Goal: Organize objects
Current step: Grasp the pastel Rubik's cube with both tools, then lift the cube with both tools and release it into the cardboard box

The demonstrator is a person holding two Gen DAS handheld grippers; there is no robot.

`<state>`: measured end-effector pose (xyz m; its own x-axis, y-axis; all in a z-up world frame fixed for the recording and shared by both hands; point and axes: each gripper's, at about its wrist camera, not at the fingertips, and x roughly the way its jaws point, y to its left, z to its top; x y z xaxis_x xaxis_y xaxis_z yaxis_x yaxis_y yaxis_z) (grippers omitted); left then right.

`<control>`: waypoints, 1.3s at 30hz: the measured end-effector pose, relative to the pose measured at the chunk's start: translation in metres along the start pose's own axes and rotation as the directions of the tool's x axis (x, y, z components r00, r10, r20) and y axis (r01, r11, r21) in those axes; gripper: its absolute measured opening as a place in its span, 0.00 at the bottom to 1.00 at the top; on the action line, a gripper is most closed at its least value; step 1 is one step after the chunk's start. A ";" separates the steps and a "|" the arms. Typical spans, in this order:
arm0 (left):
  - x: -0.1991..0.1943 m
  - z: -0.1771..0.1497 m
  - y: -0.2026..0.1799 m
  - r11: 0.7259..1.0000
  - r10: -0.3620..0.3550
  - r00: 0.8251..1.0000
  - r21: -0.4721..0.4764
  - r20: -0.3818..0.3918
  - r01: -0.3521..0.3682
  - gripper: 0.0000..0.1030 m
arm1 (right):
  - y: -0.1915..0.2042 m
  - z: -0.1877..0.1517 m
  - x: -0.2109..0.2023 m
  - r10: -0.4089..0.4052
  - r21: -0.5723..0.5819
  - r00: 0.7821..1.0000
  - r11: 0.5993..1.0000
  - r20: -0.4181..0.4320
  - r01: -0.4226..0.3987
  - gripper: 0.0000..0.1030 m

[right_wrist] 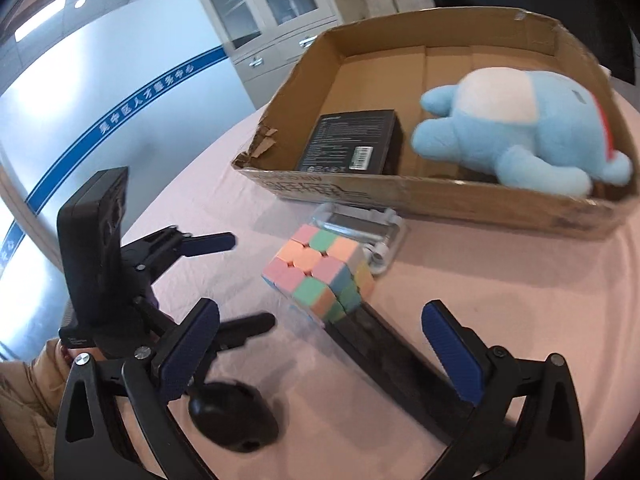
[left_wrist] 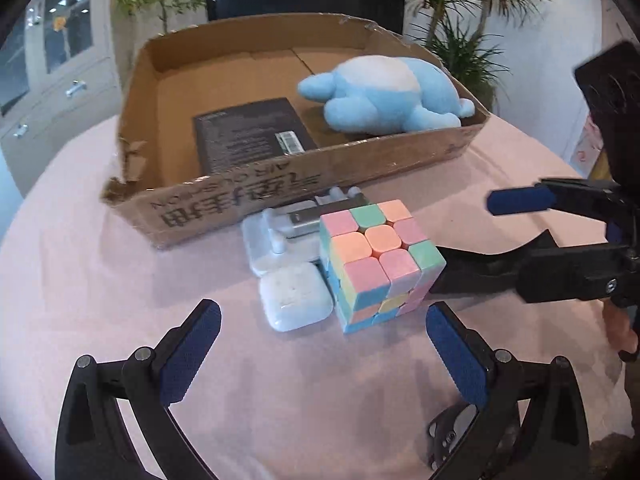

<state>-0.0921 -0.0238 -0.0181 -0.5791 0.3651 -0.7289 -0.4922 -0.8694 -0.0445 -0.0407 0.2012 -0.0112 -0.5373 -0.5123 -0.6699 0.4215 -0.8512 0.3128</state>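
A pastel puzzle cube (left_wrist: 380, 264) (right_wrist: 320, 276) sits on the pink tablecloth in front of a cardboard box (left_wrist: 304, 196) (right_wrist: 440, 196). The box holds a blue plush toy (left_wrist: 384, 96) (right_wrist: 516, 128) and a black flat package (left_wrist: 252, 136) (right_wrist: 352, 142). A white earbud case (left_wrist: 294, 296) and a clear plastic holder (left_wrist: 280, 232) (right_wrist: 360, 228) lie beside the cube. My left gripper (left_wrist: 324, 340) is open, just short of the cube. My right gripper (right_wrist: 320, 340) is open too, near the cube; it also shows at the right of the left wrist view (left_wrist: 500, 240).
A long black flat object (right_wrist: 400, 368) lies under the cube's edge toward the right gripper. A black round object (right_wrist: 232, 416) lies on the cloth by the right gripper's left finger. Potted plants (left_wrist: 460, 40), a dark screen and grey cabinets (right_wrist: 272, 12) stand beyond the table.
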 end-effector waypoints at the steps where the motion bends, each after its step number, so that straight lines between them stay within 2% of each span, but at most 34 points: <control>1: 0.005 0.001 0.001 1.000 -0.019 1.000 0.009 -0.007 0.019 1.00 | 0.002 0.006 0.008 -0.008 -0.028 1.000 1.000 -0.015 0.008 0.97; 6: 0.018 0.007 0.004 0.992 -0.125 0.992 0.013 0.004 0.125 1.00 | 0.008 0.022 0.039 -0.022 -0.101 0.996 0.995 -0.091 0.013 0.83; 8: 0.022 0.011 0.006 0.987 -0.162 0.987 -0.007 0.009 0.162 0.99 | 0.006 0.024 0.050 -0.022 -0.106 0.992 0.994 -0.121 0.009 0.73; 11: 0.029 0.015 0.010 0.979 -0.203 0.979 -0.024 0.002 0.203 0.97 | 0.003 0.026 0.060 0.013 -0.083 0.990 0.996 -0.143 -0.026 0.71; 13: 0.029 0.017 0.004 0.977 -0.213 0.977 0.001 0.004 0.213 0.94 | 0.001 0.028 0.062 0.022 -0.072 0.990 0.997 -0.143 -0.033 0.71; 15: 0.029 0.018 0.000 0.970 -0.242 0.970 0.022 0.007 0.242 0.79 | -0.002 0.028 0.061 0.029 -0.055 0.989 0.998 -0.143 -0.037 0.70; 16: 0.028 0.018 -0.003 0.966 -0.256 0.967 0.026 0.007 0.256 0.75 | -0.003 0.027 0.061 0.032 -0.042 0.989 0.998 -0.143 -0.038 0.70; 17: 0.028 0.017 -0.006 0.966 -0.257 0.966 0.029 0.005 0.257 0.72 | -0.004 0.028 0.061 0.031 -0.033 0.989 0.999 -0.144 -0.036 0.70; 22: 0.028 0.017 -0.010 0.968 -0.250 0.968 0.041 0.007 0.249 0.72 | -0.001 0.026 0.058 0.005 -0.023 0.991 1.000 -0.135 -0.008 0.70; 27: 0.028 0.018 -0.011 0.969 -0.246 0.969 0.037 0.013 0.245 0.72 | -0.007 0.021 0.059 0.030 0.051 0.987 0.998 -0.156 -0.022 0.72; 31: 0.028 0.017 -0.010 0.966 -0.256 0.967 0.022 0.017 0.256 0.72 | -0.002 0.018 0.057 -0.001 0.062 0.990 0.998 -0.141 0.010 0.72; 36: 0.027 0.015 -0.010 0.964 -0.264 0.964 0.010 0.023 0.264 0.72 | 0.010 0.014 0.050 -0.044 0.028 0.992 0.998 -0.122 0.048 0.68; 37: 0.027 0.014 -0.009 0.963 -0.269 0.963 0.005 0.025 0.269 0.72 | 0.010 0.014 0.049 -0.046 0.027 0.992 0.998 -0.119 0.049 0.65; 38: 0.026 0.013 -0.008 0.964 -0.266 0.963 0.001 0.028 0.267 0.71 | 0.010 0.014 0.046 -0.047 0.031 0.993 0.998 -0.110 0.050 0.56; 39: 0.025 0.013 -0.007 0.965 -0.263 0.964 0.000 0.031 0.264 0.71 | 0.009 0.014 0.042 -0.047 0.041 0.994 0.998 -0.098 0.051 0.52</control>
<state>-0.1115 -0.0039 -0.0270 -0.4487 0.5914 -0.6700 -0.6271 -0.7425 -0.2354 -0.0701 0.1705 -0.0273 -0.4823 -0.4582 -0.7466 0.3636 -0.8801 0.3052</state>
